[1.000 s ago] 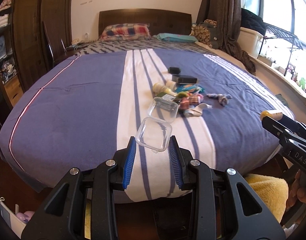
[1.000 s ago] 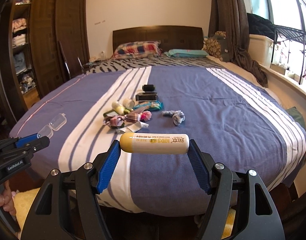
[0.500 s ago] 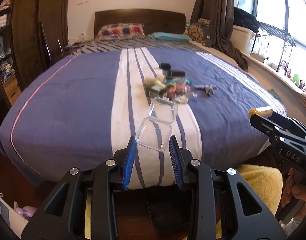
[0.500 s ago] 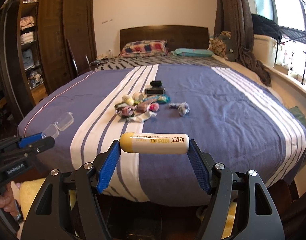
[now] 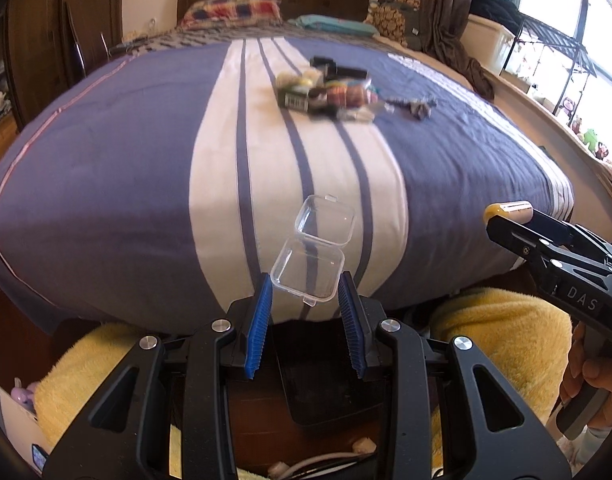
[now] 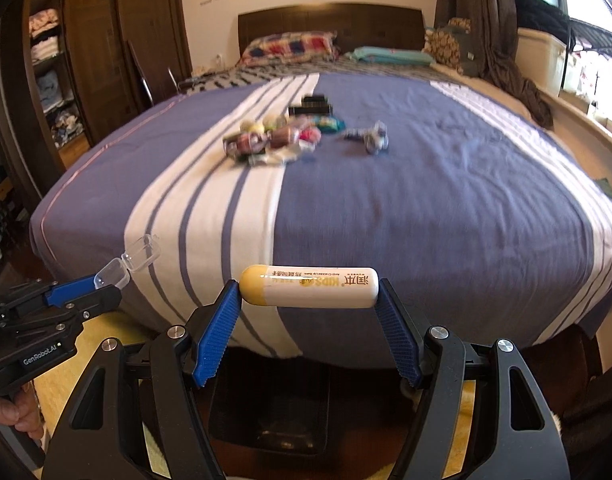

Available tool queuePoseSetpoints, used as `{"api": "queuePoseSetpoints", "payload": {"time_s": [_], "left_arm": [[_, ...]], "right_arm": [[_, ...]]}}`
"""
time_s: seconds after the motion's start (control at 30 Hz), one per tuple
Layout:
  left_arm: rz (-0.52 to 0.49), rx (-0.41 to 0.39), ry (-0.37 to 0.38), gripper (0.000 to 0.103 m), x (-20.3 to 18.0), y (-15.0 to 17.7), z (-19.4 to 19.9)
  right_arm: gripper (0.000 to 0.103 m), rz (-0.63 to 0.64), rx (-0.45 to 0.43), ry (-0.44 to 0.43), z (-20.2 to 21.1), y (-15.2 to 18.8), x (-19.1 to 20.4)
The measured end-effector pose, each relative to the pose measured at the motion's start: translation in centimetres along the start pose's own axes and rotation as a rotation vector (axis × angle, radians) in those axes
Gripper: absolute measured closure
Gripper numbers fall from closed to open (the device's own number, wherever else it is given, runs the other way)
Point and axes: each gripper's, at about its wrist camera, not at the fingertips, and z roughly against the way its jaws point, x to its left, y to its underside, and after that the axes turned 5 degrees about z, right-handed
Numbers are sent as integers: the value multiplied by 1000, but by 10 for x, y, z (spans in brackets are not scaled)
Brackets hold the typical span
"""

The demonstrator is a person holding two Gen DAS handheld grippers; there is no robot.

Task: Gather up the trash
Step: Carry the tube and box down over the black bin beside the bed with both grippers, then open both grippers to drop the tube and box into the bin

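Observation:
My left gripper (image 5: 305,286) is shut on a clear hinged plastic box (image 5: 310,268), its lid (image 5: 326,220) flipped open away from me. My right gripper (image 6: 309,290) is shut on a white tube with a yellow cap (image 6: 310,287), held crosswise between the blue pads. Both hang past the foot of the bed, above a black bin (image 5: 322,392) on the floor; the same bin (image 6: 274,412) shows below the tube. A pile of wrappers and small trash (image 5: 330,96) lies farther up the blue and white striped bedspread (image 5: 106,152). Each gripper shows at the edge of the other's view.
Yellow fleece-covered legs (image 5: 502,332) flank the bin. A wooden wardrobe (image 6: 90,60) stands to the left of the bed. Curtains (image 6: 502,52) and a white storage box (image 6: 546,60) line the window side on the right. Pillows (image 6: 290,46) rest against the headboard.
Both grippers have dropped and drawn back from the bed, each still holding its item. The bed's foot edge and the black bin below have come into view.

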Motion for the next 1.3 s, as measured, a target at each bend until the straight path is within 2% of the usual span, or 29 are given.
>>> {"api": "queuePoseSetpoints", "payload": {"time_s": [0.27, 0.47, 0.7, 0.8, 1.07, 1.2, 1.27, 1.3], "left_arm": [[9, 107, 17, 71, 6, 20, -37], [10, 232, 51, 71, 7, 41, -78], [3, 378, 56, 71, 5, 69, -126], [2, 424, 65, 71, 4, 78, -141], [11, 483, 87, 70, 7, 83, -158], [21, 486, 75, 58, 9, 83, -163], [20, 480, 65, 55, 10, 81, -162], [21, 473, 60, 52, 11, 79, -160]], "right_arm": [[34, -11, 120, -18, -37, 25, 2], [34, -18, 240, -46, -76, 48, 4], [34, -30, 390, -87, -123, 82, 12], [34, -33, 427, -103, -136, 91, 16], [33, -44, 487, -122, -159, 95, 23], [32, -53, 487, -120, -161, 93, 16], [24, -56, 480, -115, -160, 90, 17], [23, -56, 475, -112, -158, 88, 16]]}}
